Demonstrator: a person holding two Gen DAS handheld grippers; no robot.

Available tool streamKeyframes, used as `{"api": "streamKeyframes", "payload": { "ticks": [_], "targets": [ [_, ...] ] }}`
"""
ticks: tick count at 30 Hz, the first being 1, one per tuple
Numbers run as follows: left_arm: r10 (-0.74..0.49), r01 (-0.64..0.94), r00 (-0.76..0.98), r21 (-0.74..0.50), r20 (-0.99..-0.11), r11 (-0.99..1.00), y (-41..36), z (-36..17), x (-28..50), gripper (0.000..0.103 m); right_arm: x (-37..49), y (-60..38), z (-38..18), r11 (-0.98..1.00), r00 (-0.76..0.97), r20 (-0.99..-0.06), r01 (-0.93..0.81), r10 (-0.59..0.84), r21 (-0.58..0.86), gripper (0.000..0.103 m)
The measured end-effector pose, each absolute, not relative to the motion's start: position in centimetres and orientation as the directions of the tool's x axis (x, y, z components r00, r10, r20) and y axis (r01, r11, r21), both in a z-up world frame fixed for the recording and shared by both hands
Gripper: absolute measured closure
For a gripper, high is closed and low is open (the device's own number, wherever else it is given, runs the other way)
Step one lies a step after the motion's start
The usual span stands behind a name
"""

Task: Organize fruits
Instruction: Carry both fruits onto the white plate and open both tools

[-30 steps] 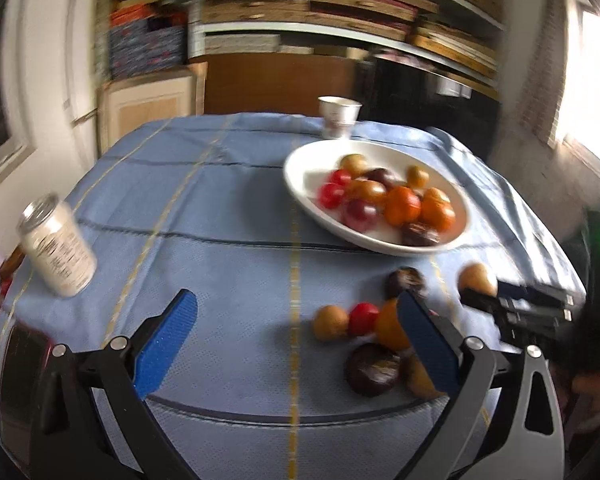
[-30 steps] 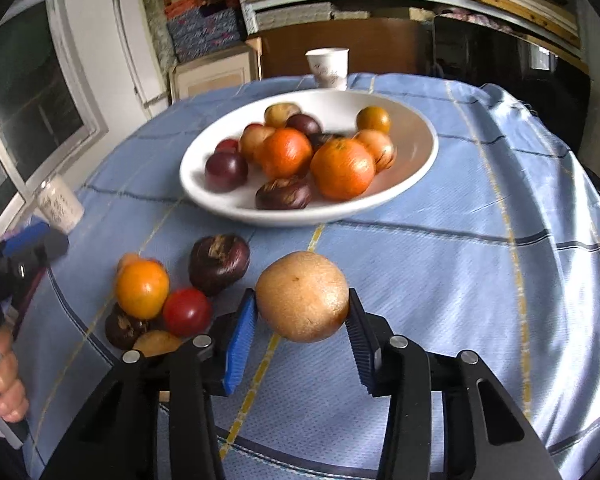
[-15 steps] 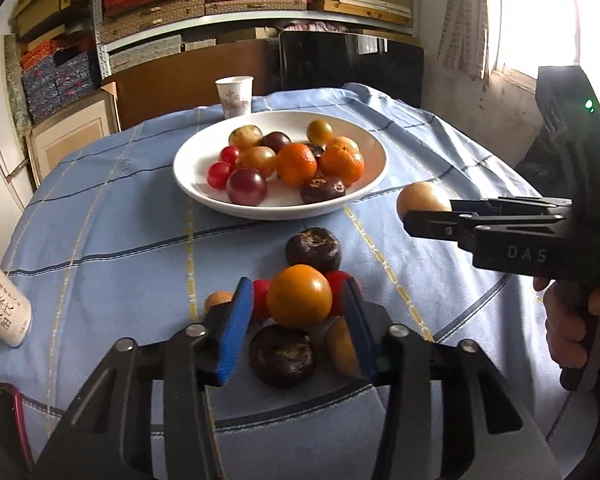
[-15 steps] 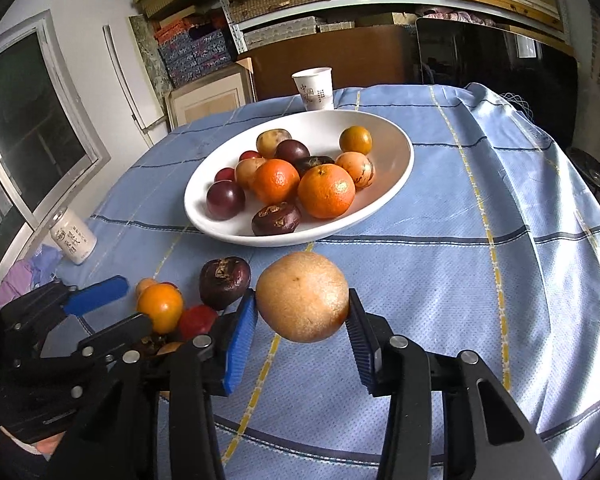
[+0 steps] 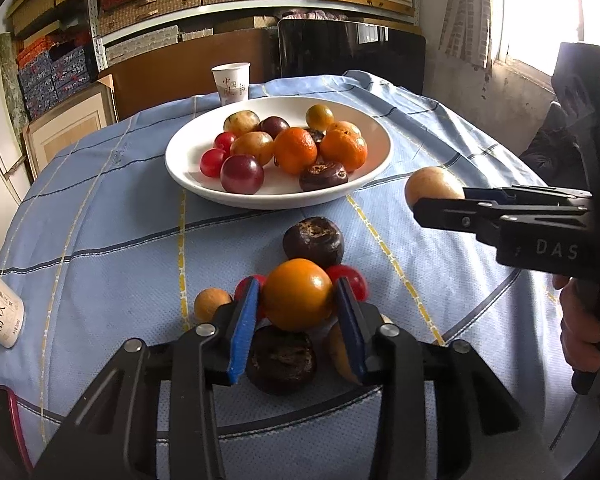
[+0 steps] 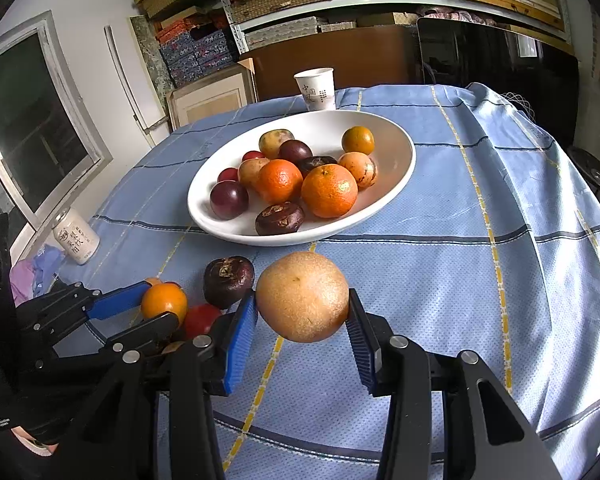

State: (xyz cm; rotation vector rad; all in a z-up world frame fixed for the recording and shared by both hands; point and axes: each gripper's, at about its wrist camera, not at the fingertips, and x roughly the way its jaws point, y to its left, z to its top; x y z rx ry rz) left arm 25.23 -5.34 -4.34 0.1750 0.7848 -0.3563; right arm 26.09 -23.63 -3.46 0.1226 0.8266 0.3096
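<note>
on a table under a blue checked cloth (image 5: 100, 208), the left gripper (image 5: 296, 300) is closing its blue pads on an orange fruit (image 5: 298, 294) at the top of a small heap of loose fruit; both pads sit against the fruit's sides. just beyond it lies a dark purple fruit (image 5: 314, 240), with two small red fruits (image 5: 350, 276) peeping out either side of the orange one, a small tan fruit (image 5: 210, 302) to the left and another dark fruit (image 5: 282, 360) below the pads. the right gripper (image 6: 302, 310), narrowly open, holds a large tan round fruit (image 6: 302, 296) clear of the cloth, pinched between its pads. past both stands a white bowl (image 5: 180, 160) of oranges, plums and other fruit, and behind it a paper cup (image 5: 231, 82).

the left camera alone shows the right gripper from the side, reaching in from the right edge with a hand (image 5: 584, 328) on its grip and the tan fruit at its tip, near the bowl's right rim. the right camera alone shows the left gripper from the side, low at left, its pads about the orange fruit, and a whole drinks can (image 6: 76, 236) standing near the table edge by a window; the left view catches only part of that can at its margin.
</note>
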Motion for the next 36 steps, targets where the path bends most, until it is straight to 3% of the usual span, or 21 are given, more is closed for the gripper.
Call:
{"api": "streamKeyframes", "payload": {
  "ticks": [9, 22, 30, 36],
  "targets": [
    [-0.243, 0.368, 0.664, 0.027, -0.707, 0.929, -5.3, -4.1, 25.0, 0.066, 26.0, -23.7, -3.4, 0.949, 0.635, -0.705, -0.217, 0.316, 0.229, 0.058],
    [-0.288, 0.321, 0.720, -0.065, -0.631, 0.945, -2.6, -1.3, 23.5, 0.066, 25.5, -23.7, -3.0, 0.943, 0.649, -0.684, -0.235, 0.333, 0.236, 0.058],
    [-0.345, 0.315, 0.747, -0.155, -0.568, 0.936, -0.4, 2.9, 24.5, 0.066, 24.8, -24.1, 0.6, 0.918, 0.718, -0.573, -0.285, 0.395, 0.275, 0.058],
    [-0.320, 0.284, 0.781, -0.151, -0.536, 0.947, 0.1, 6.1, 28.3, 0.066, 27.6, -25.2, 4.4, 0.922, 0.779, -0.502, -0.264, 0.376, 0.281, 0.058]
  ]
}}
